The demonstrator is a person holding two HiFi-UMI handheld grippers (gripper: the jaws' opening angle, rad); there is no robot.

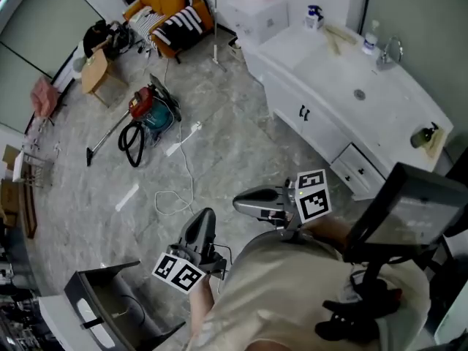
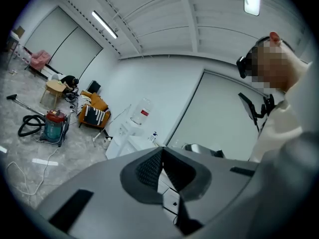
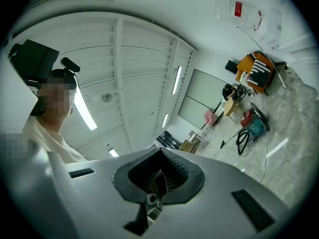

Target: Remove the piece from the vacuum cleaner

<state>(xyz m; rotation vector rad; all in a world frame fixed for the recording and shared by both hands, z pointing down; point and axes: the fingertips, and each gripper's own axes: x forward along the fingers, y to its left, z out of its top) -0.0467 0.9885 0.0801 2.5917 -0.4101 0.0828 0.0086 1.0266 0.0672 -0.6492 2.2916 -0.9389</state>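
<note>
well away from the vacuum cleaner (image 1: 150,114), left tool (image 1: 203,221) and right tool (image 1: 245,203) sit closed, empty.

a red vacuum cleaner (image 1: 151,112) is seen on the floor (image 1: 227,152). the left gripper (image 1: 204,218) and right gripper (image 1: 240,204) are held well away.

The vacuum (image 1: 150,112) stands on the floor (image 1: 234,145) well ahead of the left gripper (image 1: 206,215), a little to its left. Its hose (image 1: 131,143) coils on the side nearer that gripper, and the wand (image 1: 108,134) runs off leftward. A cable (image 1: 184,168) trails from the vacuum toward both grippers. Beyond the vacuum stand a table (image 1: 97,72) and, further right, a chair (image 1: 172,17). The counter (image 1: 289,50) with its sink (image 1: 351,75) runs ahead and right of the right gripper (image 1: 238,204). A monitor (image 1: 406,214) stands near that gripper's right.
</note>
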